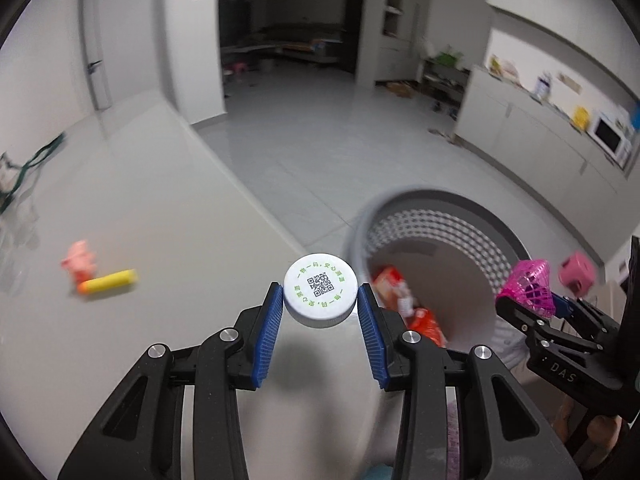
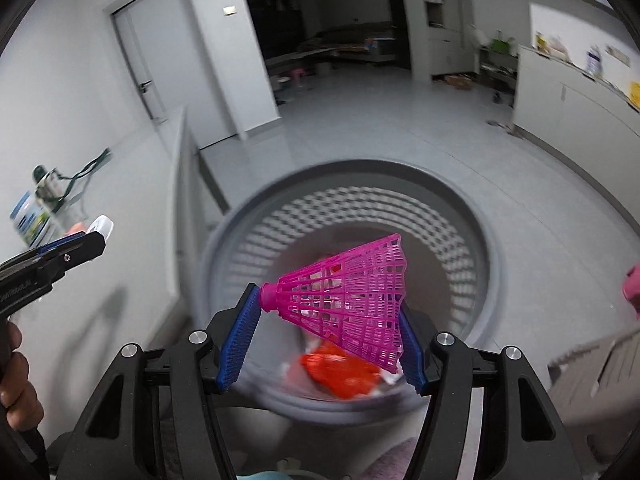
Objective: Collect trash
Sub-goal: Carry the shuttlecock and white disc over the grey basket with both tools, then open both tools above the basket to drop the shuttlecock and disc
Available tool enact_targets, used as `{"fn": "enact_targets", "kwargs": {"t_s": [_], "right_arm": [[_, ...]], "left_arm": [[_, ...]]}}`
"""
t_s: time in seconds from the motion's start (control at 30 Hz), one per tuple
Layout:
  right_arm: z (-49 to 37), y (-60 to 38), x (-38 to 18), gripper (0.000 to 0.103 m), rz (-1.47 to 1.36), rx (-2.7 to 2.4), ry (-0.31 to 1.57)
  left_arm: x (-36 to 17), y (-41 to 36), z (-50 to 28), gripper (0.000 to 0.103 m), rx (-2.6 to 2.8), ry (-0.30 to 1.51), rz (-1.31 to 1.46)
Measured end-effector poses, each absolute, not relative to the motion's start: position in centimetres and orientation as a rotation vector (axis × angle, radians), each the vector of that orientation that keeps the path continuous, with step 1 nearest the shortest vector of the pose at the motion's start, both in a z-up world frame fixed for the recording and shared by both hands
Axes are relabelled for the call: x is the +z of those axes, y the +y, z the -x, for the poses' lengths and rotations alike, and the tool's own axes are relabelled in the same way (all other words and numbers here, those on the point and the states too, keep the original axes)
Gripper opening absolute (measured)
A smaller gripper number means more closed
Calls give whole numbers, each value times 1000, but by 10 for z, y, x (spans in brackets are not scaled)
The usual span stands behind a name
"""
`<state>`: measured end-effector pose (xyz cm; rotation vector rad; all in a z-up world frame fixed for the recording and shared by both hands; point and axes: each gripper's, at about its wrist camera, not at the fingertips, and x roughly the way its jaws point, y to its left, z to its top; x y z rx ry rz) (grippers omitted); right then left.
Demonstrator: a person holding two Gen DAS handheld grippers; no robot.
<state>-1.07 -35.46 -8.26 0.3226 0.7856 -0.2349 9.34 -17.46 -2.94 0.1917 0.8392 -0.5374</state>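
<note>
My left gripper (image 1: 320,300) is shut on a white bottle cap (image 1: 320,295) with a QR code, held above the table near its right edge. My right gripper (image 2: 332,312) is shut on a pink plastic shuttlecock (image 2: 348,300), held over the open grey perforated trash basket (image 2: 476,240). The basket (image 1: 436,216) stands on the floor beside the table and holds red and orange wrappers (image 2: 340,368). In the left wrist view the right gripper (image 1: 532,304) with the shuttlecock (image 1: 530,286) is over the basket's right rim. In the right wrist view the left gripper (image 2: 92,236) with the cap is at far left.
On the table (image 1: 160,216) lie a yellow foam dart (image 1: 110,282) and a pink toy (image 1: 80,260); a clear bottle with a green strap (image 1: 16,176) stands at its left end. A pink cube (image 1: 578,272) sits right of the basket. A counter with a microwave (image 1: 610,140) is at far right.
</note>
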Motion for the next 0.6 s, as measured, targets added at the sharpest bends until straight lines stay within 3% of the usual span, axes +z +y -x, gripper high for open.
{"fn": "enact_targets", "kwargs": {"t_s": [0.27, 0.6], "right_arm": [[17, -384, -91, 61, -353, -235, 802], [10, -390, -101, 61, -364, -203, 832]], "left_arm": [[-56, -238, -79, 38, -607, 887, -261], [-77, -256, -82, 39, -603, 938, -281]]}}
